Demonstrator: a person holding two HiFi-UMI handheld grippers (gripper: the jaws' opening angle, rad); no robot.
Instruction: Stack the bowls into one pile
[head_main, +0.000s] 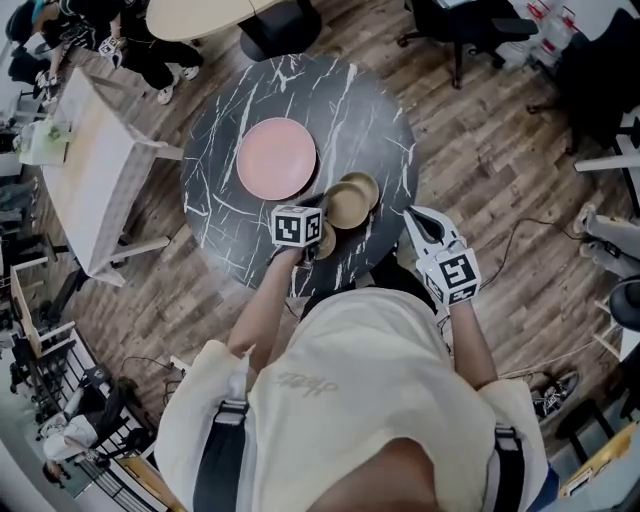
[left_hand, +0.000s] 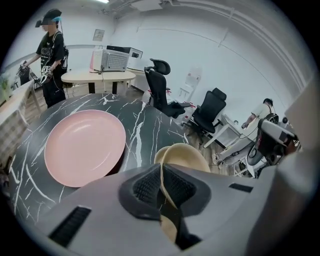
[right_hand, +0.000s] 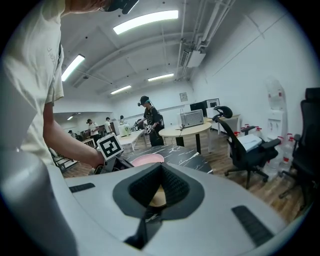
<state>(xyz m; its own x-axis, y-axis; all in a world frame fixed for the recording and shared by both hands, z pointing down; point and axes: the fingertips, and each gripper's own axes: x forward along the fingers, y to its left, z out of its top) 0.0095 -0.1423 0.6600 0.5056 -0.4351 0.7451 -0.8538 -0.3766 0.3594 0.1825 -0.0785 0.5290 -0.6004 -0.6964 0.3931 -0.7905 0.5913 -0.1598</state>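
- Left gripper (left_hand: 161, 172) clamps a tilted tan bowl (left_hand: 192, 157) by its rim, at 7 o'clock of the other bowls (head_main: 350, 203), probably to add it to them.
- Right gripper (head_main: 416, 217) is closed and empty at the table's (head_main: 380, 110) 4 o'clock edge, out of the way.

From above the 6 o'clock edge of the round black marbled desk (head_main: 230, 210), the head view looks steeply down, while both gripper views skim close toward 12 o'clock, all sharing the flat round pink plate (head_main: 276, 158) and tan round bowls (head_main: 352, 200).
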